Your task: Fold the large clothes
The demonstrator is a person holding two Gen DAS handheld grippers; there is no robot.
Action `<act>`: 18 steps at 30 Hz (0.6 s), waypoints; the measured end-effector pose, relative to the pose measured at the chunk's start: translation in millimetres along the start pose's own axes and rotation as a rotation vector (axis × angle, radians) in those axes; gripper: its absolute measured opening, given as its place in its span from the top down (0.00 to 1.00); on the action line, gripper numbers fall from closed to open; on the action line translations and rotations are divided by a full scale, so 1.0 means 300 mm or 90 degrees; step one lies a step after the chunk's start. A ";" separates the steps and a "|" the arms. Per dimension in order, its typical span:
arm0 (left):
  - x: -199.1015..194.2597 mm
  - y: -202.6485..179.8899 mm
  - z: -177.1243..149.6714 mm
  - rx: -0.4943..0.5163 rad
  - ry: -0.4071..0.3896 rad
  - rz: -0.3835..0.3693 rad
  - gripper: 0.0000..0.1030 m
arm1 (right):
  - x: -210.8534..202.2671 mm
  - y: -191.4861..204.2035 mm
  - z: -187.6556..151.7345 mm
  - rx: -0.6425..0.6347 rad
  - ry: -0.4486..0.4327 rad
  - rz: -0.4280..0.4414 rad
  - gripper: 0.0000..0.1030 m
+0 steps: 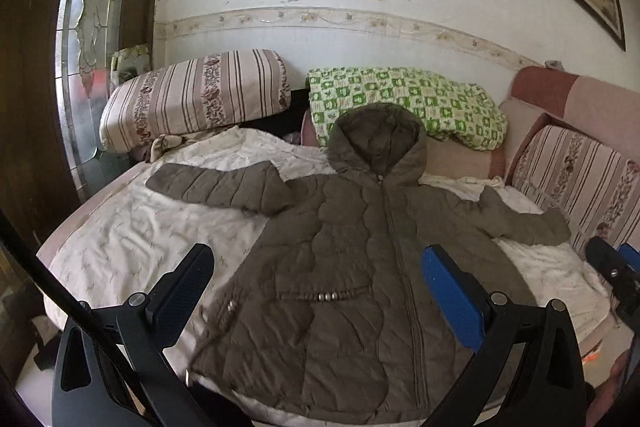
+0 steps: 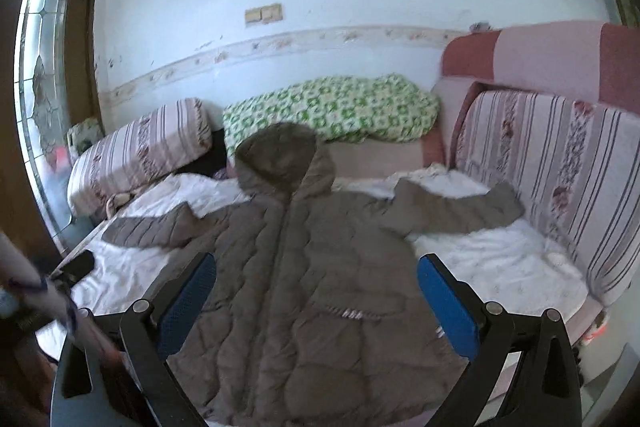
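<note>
A brown quilted hooded jacket (image 1: 340, 267) lies flat and face up on the white bedsheet (image 1: 132, 235), zipped, both sleeves spread out, hood toward the wall. It also shows in the right wrist view (image 2: 304, 287). My left gripper (image 1: 318, 287) is open and empty, held above the jacket's lower half. My right gripper (image 2: 316, 291) is open and empty, also above the jacket's lower part. The right gripper's tip shows at the right edge of the left wrist view (image 1: 612, 267).
A striped pillow (image 1: 196, 95) and a green patterned quilt (image 1: 408, 99) lie along the wall behind the hood. A striped cushion (image 2: 560, 179) and pink headboard (image 2: 540, 55) stand on the right. A wooden door with glass (image 1: 80, 67) is left of the bed.
</note>
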State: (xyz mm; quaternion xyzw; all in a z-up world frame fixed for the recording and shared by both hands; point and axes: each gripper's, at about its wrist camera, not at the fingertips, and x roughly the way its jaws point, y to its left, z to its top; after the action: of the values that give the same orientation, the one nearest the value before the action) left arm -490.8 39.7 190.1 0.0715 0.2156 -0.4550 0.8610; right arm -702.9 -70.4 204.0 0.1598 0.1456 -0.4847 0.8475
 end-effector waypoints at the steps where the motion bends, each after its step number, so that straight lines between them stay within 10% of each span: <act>1: -0.015 0.006 -0.013 0.003 0.002 -0.002 0.00 | 0.014 0.018 -0.015 -0.001 0.016 0.005 0.00; 18: 0.038 0.010 -0.047 0.025 0.046 0.006 0.00 | 0.090 0.099 -0.087 -0.055 0.078 -0.008 0.00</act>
State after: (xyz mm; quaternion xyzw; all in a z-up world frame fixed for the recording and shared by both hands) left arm -486.9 37.2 172.3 0.1058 0.2373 -0.4524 0.8531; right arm -666.3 -66.2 173.3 0.1519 0.2192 -0.4725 0.8400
